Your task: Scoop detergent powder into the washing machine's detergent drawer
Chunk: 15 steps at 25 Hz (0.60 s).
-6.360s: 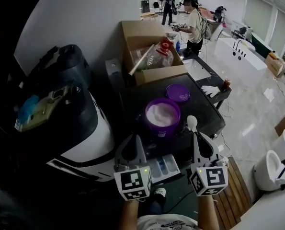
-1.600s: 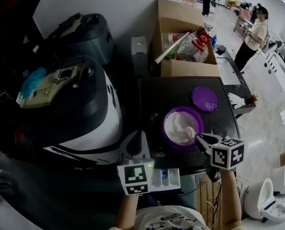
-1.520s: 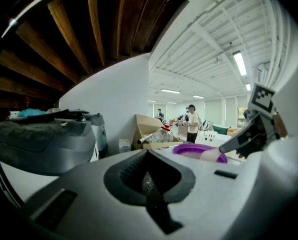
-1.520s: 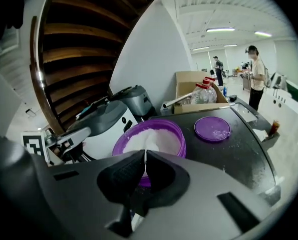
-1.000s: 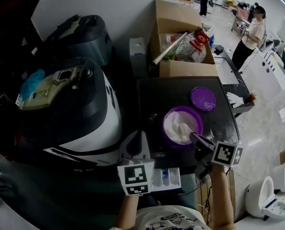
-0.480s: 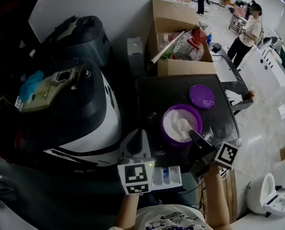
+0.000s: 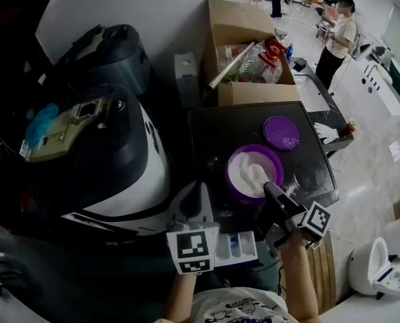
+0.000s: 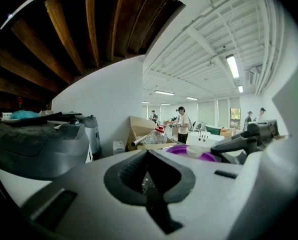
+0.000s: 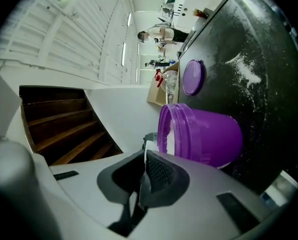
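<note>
A purple tub (image 7: 253, 173) of white detergent powder stands on a black top (image 7: 213, 133). My right gripper (image 7: 268, 188) is at the tub's near rim, shut on the handle of a white spoon (image 7: 256, 175) whose bowl lies over the powder. In the right gripper view the thin white handle (image 9: 143, 170) sits between the shut jaws of my right gripper (image 9: 144, 156), with the tub (image 9: 201, 131) just ahead. The open detergent drawer (image 7: 236, 247) lies below the top's front edge. My left gripper (image 7: 198, 192) hovers left of the drawer, shut and holding nothing; its own view shows my left gripper (image 8: 147, 156) and the spoon bowl (image 8: 194, 152).
The tub's purple lid (image 7: 281, 132) lies behind it on the top, with spilled powder (image 7: 290, 184) to the right. A cardboard box (image 7: 247, 52) of bottles stands at the back. A white and dark machine (image 7: 119, 147) fills the left. People stand far behind; a toilet (image 7: 374, 268) is at lower right.
My right gripper has swung from the tub's right side round to its near rim and dropped lower, the spoon still in it. The left gripper has stayed put.
</note>
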Available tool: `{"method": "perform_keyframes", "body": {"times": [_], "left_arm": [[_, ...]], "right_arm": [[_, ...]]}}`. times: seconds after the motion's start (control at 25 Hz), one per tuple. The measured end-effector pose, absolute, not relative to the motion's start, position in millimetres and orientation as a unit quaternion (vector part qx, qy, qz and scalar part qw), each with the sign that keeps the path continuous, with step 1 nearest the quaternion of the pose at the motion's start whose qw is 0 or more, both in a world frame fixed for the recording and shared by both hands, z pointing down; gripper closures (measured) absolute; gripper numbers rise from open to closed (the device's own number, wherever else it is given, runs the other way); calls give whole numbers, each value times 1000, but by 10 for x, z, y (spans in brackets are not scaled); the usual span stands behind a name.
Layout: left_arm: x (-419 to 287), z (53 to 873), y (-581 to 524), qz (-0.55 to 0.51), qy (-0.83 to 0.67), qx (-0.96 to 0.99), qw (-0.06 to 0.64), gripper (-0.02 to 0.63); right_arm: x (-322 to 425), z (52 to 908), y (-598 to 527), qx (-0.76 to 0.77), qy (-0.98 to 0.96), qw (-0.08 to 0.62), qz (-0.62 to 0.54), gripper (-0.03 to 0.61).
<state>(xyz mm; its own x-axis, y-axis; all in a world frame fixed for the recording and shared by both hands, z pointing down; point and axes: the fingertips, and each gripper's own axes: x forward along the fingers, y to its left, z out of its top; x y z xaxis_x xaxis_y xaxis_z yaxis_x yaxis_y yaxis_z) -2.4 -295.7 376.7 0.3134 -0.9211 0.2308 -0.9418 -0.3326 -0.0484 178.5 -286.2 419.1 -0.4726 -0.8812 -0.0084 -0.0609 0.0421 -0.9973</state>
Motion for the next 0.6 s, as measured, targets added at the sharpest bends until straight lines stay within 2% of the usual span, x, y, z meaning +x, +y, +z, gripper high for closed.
{"method": "perform_keyframes", "body": {"times": [0.6], "left_arm": [[-140, 3863, -2818, 111, -550, 826, 54, 609]], "right_arm": [[1755, 4146, -2637, -397, 618, 384, -560, 558]]}}
